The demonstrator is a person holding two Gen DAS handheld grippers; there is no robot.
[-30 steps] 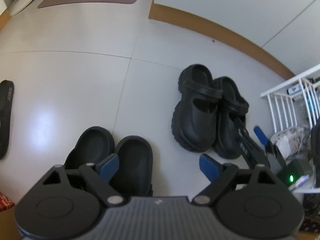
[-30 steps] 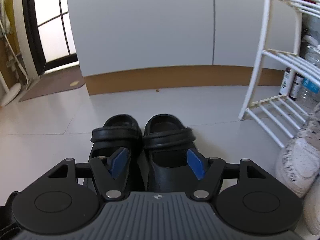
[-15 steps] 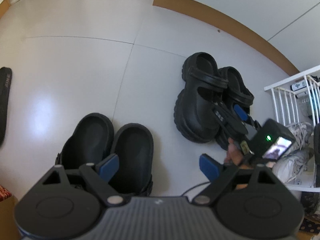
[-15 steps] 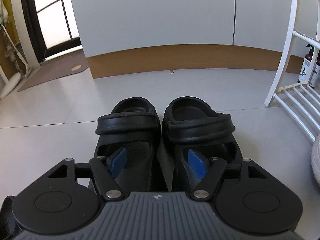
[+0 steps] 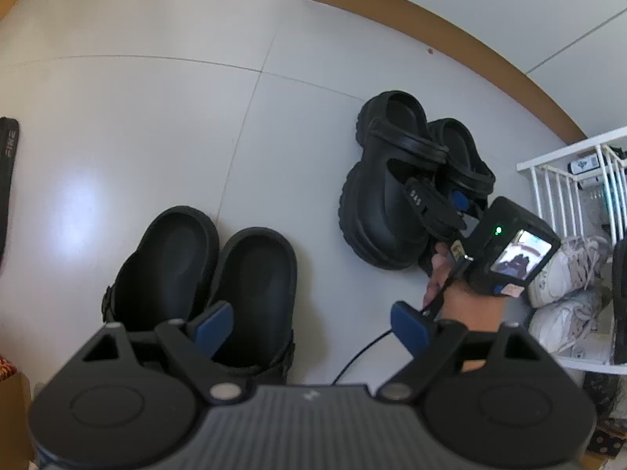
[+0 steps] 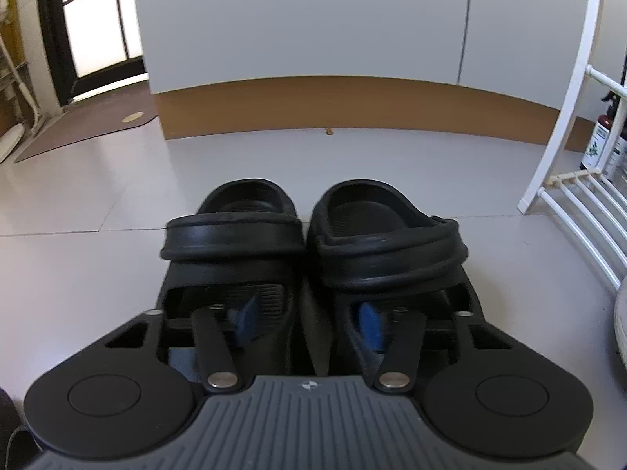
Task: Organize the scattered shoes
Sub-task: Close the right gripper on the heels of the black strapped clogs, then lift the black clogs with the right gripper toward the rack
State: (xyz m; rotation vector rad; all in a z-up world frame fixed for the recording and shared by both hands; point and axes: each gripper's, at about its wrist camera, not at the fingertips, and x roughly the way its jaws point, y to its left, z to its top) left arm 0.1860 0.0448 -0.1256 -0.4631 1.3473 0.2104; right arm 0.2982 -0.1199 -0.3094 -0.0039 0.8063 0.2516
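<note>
A pair of black strap clogs (image 5: 392, 180) (image 6: 313, 235) stands side by side on the pale floor. My right gripper (image 6: 307, 319) (image 5: 443, 203) has one finger inside each clog. Its jaws are closing, and the blue pads (image 6: 370, 325) sit against the two adjoining inner walls. A person's hand (image 5: 466, 301) holds that gripper. A pair of black slides (image 5: 207, 270) lies nearer, partly under my left gripper (image 5: 311, 325), which hangs open above the floor with nothing between its fingers.
A white wire rack (image 5: 564, 180) (image 6: 564, 125) stands to the right, with white sneakers (image 5: 564, 270) on its low shelf and bottles (image 6: 599, 137) behind. A lone black slipper (image 5: 8, 156) lies at the far left. A brown-skirted wall (image 6: 352, 102) and a brown mat (image 6: 78, 133) lie beyond.
The right gripper has come forward and down over the strap clogs, its fingers have dropped inside them, and the jaws have narrowed. The left gripper has stayed open above the slides.
</note>
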